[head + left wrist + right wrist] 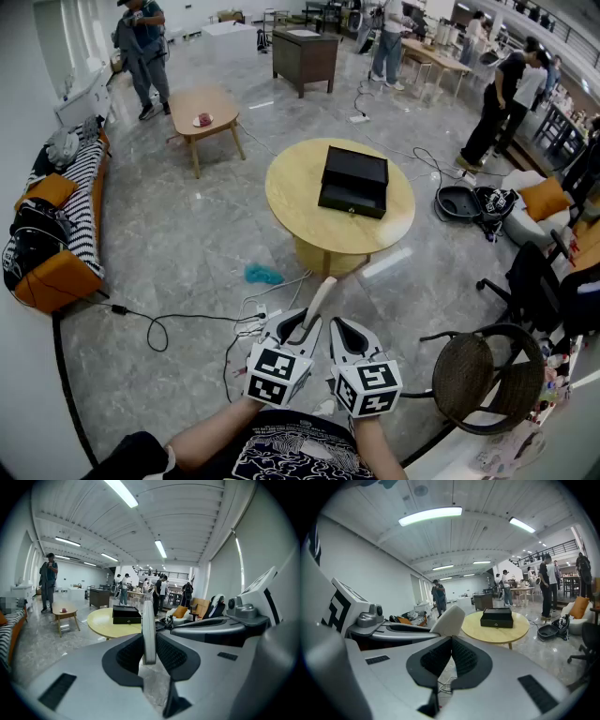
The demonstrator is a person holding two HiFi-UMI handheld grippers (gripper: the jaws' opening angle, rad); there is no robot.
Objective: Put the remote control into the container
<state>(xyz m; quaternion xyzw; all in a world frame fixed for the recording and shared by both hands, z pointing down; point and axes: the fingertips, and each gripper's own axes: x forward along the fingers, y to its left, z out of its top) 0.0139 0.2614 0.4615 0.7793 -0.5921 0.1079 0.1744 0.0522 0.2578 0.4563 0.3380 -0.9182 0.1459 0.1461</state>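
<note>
A slim pale remote control [318,300] stands up between the jaws of my left gripper [306,324], which is shut on it; in the left gripper view the remote [148,629] shows edge-on in the left gripper [149,657]. Close beside it, my right gripper [341,330] is shut with nothing in it [451,657], and the remote [449,620] shows just to its left. The container, a black box [353,181] with a front drawer, sits on the round yellow table [293,192] well ahead of both grippers. It also appears as the black box [125,614] and the black box [497,618].
Cables and a power strip [251,323] lie on the floor between me and the table, with a teal object [263,275]. A wicker chair [487,375] stands at my right, a striped sofa [70,220] at left, a small wooden table [206,111] beyond. Several people stand at the back.
</note>
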